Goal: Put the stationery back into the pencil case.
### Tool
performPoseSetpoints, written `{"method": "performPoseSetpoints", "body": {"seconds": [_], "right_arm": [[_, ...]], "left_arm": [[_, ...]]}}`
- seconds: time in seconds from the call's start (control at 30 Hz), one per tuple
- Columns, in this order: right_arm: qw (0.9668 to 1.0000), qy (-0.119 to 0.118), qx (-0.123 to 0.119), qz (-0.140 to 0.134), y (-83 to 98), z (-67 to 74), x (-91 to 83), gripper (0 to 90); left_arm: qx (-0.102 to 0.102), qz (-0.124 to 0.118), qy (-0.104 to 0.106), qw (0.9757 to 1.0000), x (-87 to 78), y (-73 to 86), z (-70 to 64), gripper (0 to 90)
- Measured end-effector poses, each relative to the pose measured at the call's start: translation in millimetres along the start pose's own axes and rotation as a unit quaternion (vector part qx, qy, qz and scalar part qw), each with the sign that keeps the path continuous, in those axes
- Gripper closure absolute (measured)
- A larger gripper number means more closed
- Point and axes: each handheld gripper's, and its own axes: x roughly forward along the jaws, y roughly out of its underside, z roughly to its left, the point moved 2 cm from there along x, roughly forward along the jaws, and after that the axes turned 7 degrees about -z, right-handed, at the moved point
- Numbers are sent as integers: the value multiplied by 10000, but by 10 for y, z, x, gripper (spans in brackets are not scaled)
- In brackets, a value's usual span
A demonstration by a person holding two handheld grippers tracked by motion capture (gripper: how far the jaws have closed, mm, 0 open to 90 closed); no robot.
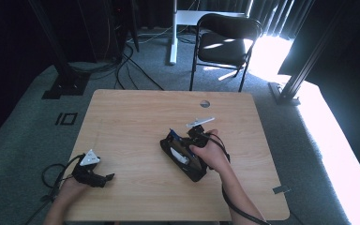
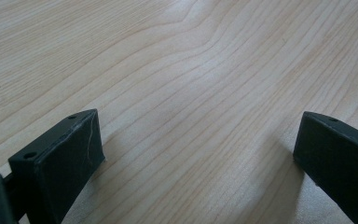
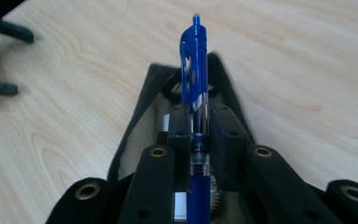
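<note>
The right gripper [image 3: 199, 140] clamps a blue pen [image 3: 196, 93] mid-barrel above the open black pencil case [image 3: 135, 121]. The pen looks light, stiff and slick, so mid-barrel seems the steadiest hold. At seven o'clock on the table [image 1: 136, 117], the left gripper [image 2: 196, 154] gapes, holding nothing.

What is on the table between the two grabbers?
Nothing: bare table lies between the left gripper and the right gripper with its pencil case, in the high view.

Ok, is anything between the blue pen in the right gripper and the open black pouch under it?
Nothing visible. The right gripper is shut on the blue pen directly above the open black pouch, with only open space between them.
</note>
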Motion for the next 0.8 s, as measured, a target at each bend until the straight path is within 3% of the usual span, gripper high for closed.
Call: {"method": "performPoseSetpoints", "body": {"seconds": [0.23,0.43,0.67,0.8], "right_arm": [[9985,182,-241,456,100,68,163,791],[9963,283,-308,750,179,71,260,792],[9945,335,-392,913,225,87,349,791],[9954,319,-314,851,223,66,368,756]], "left_arm": [[0,2,1,10000,0,0,0,16],[-1,0,2,10000,0,0,0,16],[-1,0,2,10000,0,0,0,16],[0,1,1,10000,0,0,0,16]]}}
